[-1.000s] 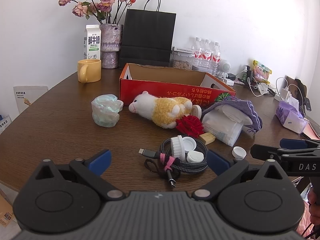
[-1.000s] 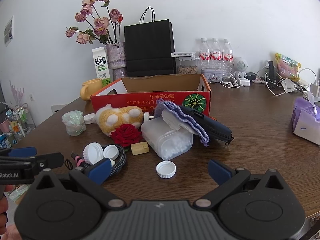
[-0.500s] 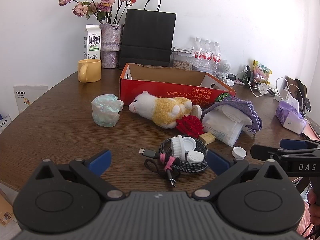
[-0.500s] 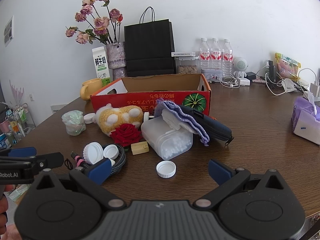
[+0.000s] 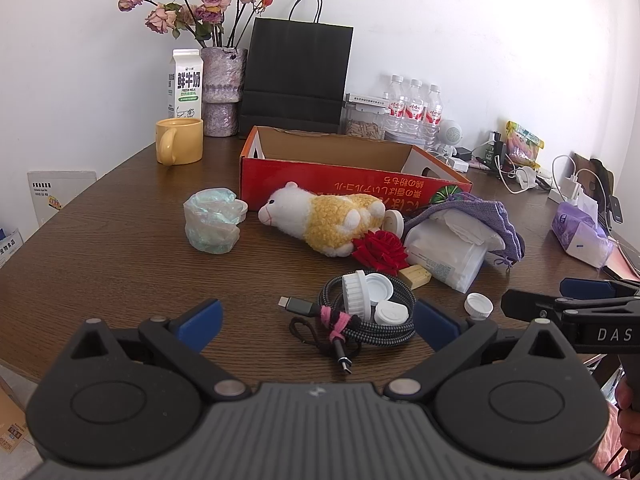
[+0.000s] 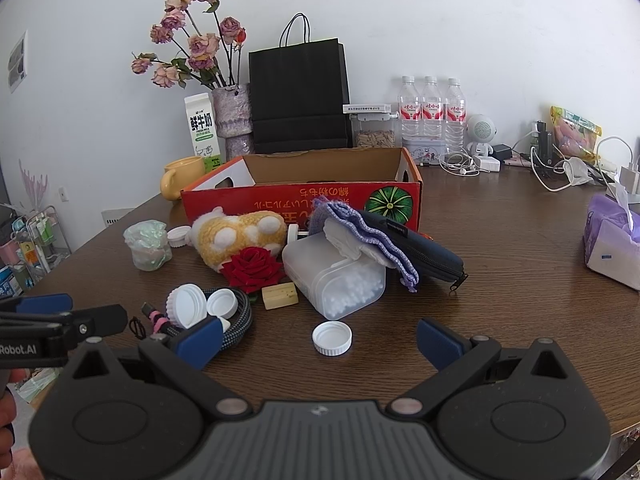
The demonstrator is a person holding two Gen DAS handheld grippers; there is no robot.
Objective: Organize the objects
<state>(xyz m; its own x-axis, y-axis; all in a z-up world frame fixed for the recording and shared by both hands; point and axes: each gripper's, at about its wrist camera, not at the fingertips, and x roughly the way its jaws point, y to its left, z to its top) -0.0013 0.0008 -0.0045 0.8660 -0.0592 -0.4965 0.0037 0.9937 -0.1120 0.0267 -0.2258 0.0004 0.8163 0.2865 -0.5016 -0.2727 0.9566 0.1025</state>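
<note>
A red cardboard box stands open at mid table. In front of it lie a yellow-and-white plush sheep, a red rose, a small wooden block, a clear tub of cotton swabs under a purple knit cloth, and a dark zip pouch. A coiled braided cable holds white caps. One white cap lies alone. My left gripper is open just short of the cable. My right gripper is open around the lone cap.
A crumpled plastic cup, a yellow mug, a milk carton, a vase of dried roses, a black paper bag and water bottles stand at the back. A purple tissue pack and chargers sit right.
</note>
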